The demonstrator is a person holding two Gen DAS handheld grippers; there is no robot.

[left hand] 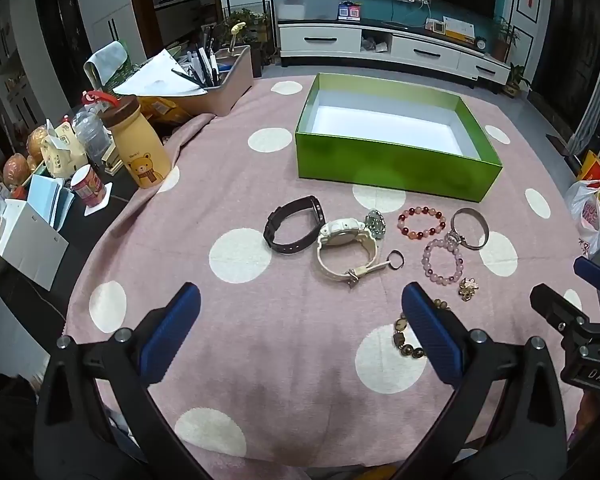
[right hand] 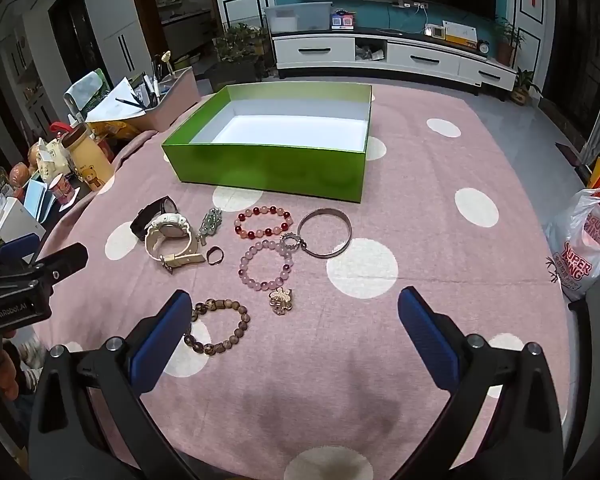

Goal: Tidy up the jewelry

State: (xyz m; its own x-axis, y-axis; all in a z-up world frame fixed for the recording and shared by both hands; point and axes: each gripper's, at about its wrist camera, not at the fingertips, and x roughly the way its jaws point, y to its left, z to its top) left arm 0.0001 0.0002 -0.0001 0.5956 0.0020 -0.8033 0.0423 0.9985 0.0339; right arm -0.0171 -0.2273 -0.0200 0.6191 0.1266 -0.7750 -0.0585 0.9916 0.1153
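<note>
**Operator:** Right wrist view shows me the jewelry laid out on the pink dotted cloth [right hand: 420, 184], all of it just in front of the green box [right hand: 268, 170]. Nearest my right gripper [right hand: 294, 332] is the brown bead bracelet [right hand: 218, 326], touching its left finger. Jaws are spread wide, holding nothing.

**Observer:** How do you expect the pieces to handle?

**Operator:** My guess: the bead bracelets, the brown one, the lilac one [right hand: 265, 265] and the red one [right hand: 264, 222], are light and floppy, on elastic, so they'll sag. I'd pinch across one side of the loop. The bangle [right hand: 326, 237] looks stiff and smooth, likely slippery; I'd grip its rim. The gold brooch [right hand: 281, 300] is small and probably delicate, so a gentle close. The white watch [right hand: 168, 240] is the bulkiest; I'd take it by the strap, which seems firm. The black watch [right hand: 152, 216] sits touching behind it. The dark ring [right hand: 215, 256] lies flat and thin, hardest to lift.

**Observer:** And the left side?

**Operator:** Left gripper [left hand: 300, 316] is also wide open and empty, hovering near the white watch.

**Observer:** The box?

**Operator:** Open, no lid in sight, white inside, and I see nothing in it. Nothing is sorted yet, I judge. Off the cloth to the left, a caddy [left hand: 228, 80] holds pens, and a bear bottle [left hand: 144, 152] stands capped.
</note>
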